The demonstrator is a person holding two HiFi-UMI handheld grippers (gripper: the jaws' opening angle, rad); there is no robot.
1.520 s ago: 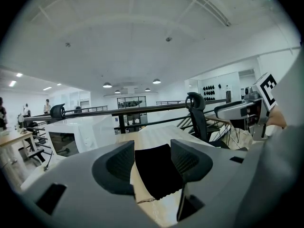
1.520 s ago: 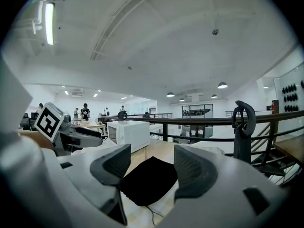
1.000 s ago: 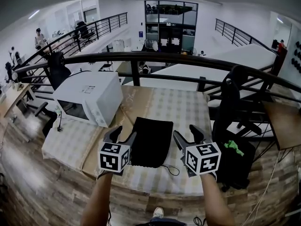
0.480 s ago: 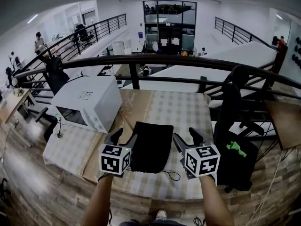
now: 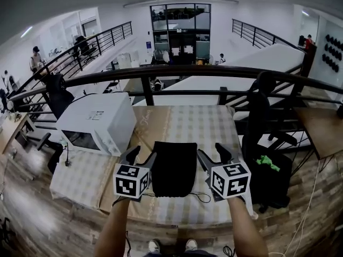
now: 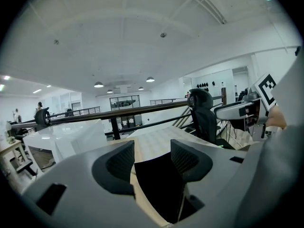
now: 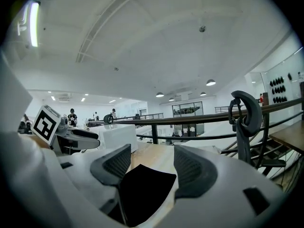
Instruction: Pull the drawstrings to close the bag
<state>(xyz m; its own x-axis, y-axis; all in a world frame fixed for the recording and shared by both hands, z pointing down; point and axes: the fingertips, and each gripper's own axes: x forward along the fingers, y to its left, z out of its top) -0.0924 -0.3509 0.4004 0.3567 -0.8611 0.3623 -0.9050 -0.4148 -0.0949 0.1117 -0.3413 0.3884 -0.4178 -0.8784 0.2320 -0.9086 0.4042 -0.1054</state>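
The left gripper has its two jaws spread wide. In the left gripper view the ribbed dark pads face each other across an open gap that holds nothing; the black bag shows only beyond and below that gap. The right gripper is spread the same way. In the right gripper view its two grooved pads stand apart with nothing pinched, and the bag again lies past the gap. Each gripper has a smooth pale grey body and carries one cube with black-and-white square markers, two cubes in all.

One bag lies flat between the two grippers, near the front edge of the table. It is a soft, matte black fabric rectangle, with its longer sides running away from the person. A thin dark drawstring trails from its near edge and makes one small loop on the cloth towards the right gripper.

The table is covered by a pale checked cloth, with a plain brown strip along the bag's left. One boxy white microwave stands on the table's left part. Behind the table runs a dark rounded railing. One black office chair stands just to the right of the table.
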